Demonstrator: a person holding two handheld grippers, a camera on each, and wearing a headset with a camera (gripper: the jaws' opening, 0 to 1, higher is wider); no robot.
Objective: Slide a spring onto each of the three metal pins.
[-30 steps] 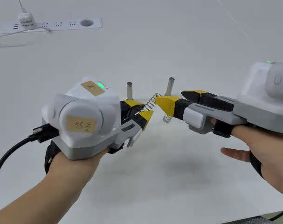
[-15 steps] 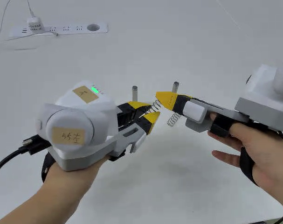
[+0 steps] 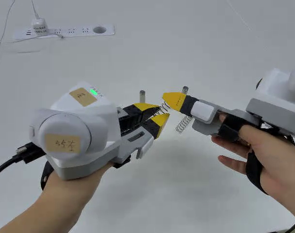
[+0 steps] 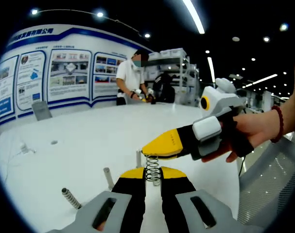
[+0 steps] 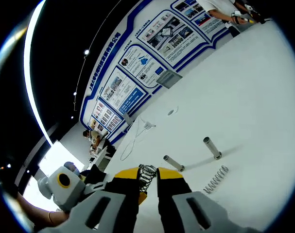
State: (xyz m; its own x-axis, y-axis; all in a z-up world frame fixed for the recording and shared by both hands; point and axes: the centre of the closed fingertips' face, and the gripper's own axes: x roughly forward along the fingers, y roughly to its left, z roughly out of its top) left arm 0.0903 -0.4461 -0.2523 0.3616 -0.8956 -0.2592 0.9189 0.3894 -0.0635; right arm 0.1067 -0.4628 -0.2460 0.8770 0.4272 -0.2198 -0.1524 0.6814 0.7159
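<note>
One spring (image 3: 164,106) is stretched in the air between both grippers. My left gripper (image 3: 158,115) is shut on its near end (image 4: 152,167). My right gripper (image 3: 166,97) is shut on the other end (image 5: 147,171) and enters the left gripper view from the right (image 4: 151,147). Two bare metal pins (image 3: 142,93) (image 3: 185,90) stand upright on the white table just behind the jaws. A third pin (image 4: 69,198) at the lower left of the left gripper view carries a spring. A loose spring (image 3: 182,124) lies on the table under my right gripper.
A white power strip (image 3: 64,31) with a plugged cable lies at the far left of the table (image 3: 186,194). A person (image 4: 132,80) stands at a distant bench. Display boards (image 5: 137,73) line the back wall.
My right gripper, open a second ago, has shut on the spring's free end. Both grippers have drawn a little closer together and lower in the picture as the head camera shifted.
</note>
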